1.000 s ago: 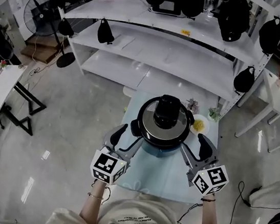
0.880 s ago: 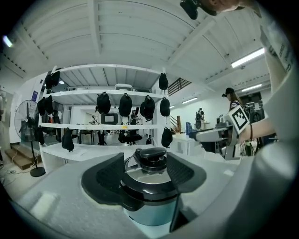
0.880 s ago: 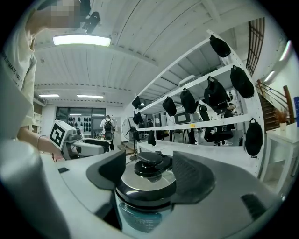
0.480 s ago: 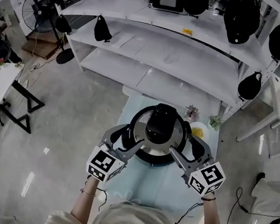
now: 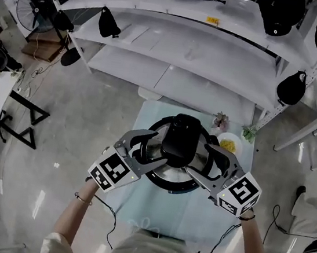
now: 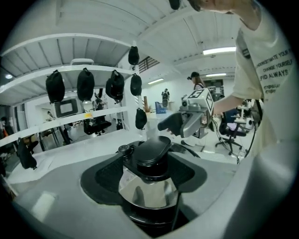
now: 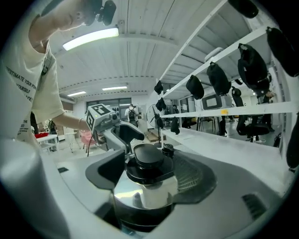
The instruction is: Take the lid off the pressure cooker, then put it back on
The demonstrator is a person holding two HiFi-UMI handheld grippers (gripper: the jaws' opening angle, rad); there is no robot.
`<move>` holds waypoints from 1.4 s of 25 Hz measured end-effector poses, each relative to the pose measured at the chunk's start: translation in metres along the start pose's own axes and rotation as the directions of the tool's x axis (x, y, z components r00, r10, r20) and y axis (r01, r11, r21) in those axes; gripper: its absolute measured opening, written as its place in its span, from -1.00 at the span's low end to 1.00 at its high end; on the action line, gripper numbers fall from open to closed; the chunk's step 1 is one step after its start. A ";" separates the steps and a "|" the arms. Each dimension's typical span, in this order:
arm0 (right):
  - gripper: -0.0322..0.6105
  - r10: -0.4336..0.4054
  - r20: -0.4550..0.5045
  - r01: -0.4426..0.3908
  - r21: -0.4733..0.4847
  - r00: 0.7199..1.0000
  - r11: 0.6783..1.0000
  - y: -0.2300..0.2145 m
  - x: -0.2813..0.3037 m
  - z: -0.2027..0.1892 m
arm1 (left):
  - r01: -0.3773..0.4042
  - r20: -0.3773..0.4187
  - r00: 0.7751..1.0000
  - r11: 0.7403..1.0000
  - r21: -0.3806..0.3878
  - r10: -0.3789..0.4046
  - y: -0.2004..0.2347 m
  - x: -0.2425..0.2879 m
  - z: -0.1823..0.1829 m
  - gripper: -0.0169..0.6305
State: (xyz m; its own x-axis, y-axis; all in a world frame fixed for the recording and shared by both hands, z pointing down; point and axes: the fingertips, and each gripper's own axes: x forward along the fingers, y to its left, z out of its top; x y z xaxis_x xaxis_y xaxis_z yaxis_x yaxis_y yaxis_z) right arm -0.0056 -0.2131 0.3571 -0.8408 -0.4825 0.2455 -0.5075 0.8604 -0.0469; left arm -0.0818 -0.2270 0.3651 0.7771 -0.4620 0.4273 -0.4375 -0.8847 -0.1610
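The pressure cooker (image 5: 168, 180) stands on a pale blue table (image 5: 135, 207), and its steel lid (image 6: 147, 186) with a black handle (image 5: 179, 136) is on it. My left gripper (image 5: 156, 148) is open, its two jaws reaching over the lid from the left on either side of the handle (image 6: 152, 151). My right gripper (image 5: 199, 159) is open too and straddles the handle (image 7: 146, 161) from the right. Each gripper shows in the other's view: the right gripper (image 6: 183, 123) and the left gripper (image 7: 119, 133). I cannot tell whether any pad touches the handle.
A small plate of yellow food (image 5: 228, 143) and two little plants (image 5: 220, 121) sit behind the cooker at the table's far right. White shelving (image 5: 186, 57) hung with black bags stands beyond. A fan (image 5: 34, 9) is at the far left.
Both grippers have moved forward from the table's near edge, over the cooker, to flank the lid's handle. The cooker and its lid have stayed put.
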 end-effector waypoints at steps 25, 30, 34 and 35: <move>0.10 0.191 -0.215 -0.207 -0.054 0.958 0.977 0.003 0.049 -0.013 | 0.425 -0.103 0.905 0.882 0.204 -0.412 -0.015 0.038 -0.002 -0.06; 0.09 0.171 -0.287 -0.202 -0.082 0.943 0.976 0.003 0.052 -0.020 | 0.455 -0.101 0.890 0.867 0.205 -0.444 -0.016 0.039 -0.003 -0.06; -0.01 0.165 -0.321 -0.212 -0.118 0.932 0.970 0.005 0.054 -0.024 | 0.464 -0.087 0.886 0.861 0.206 -0.456 -0.017 0.040 -0.003 -0.06; -0.03 0.166 -0.322 -0.213 -0.118 0.932 0.970 0.005 0.054 -0.024 | 0.464 -0.083 0.886 0.861 0.208 -0.457 -0.017 0.040 -0.003 -0.07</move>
State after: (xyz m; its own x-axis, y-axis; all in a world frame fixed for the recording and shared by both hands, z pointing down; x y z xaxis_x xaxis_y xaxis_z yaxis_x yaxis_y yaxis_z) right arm -0.0490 -0.2313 0.3933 -0.8072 -0.2540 0.5329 -0.2905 0.9567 0.0160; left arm -0.0444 -0.2305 0.3873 0.8507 -0.0001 0.5256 0.0773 -0.9891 -0.1253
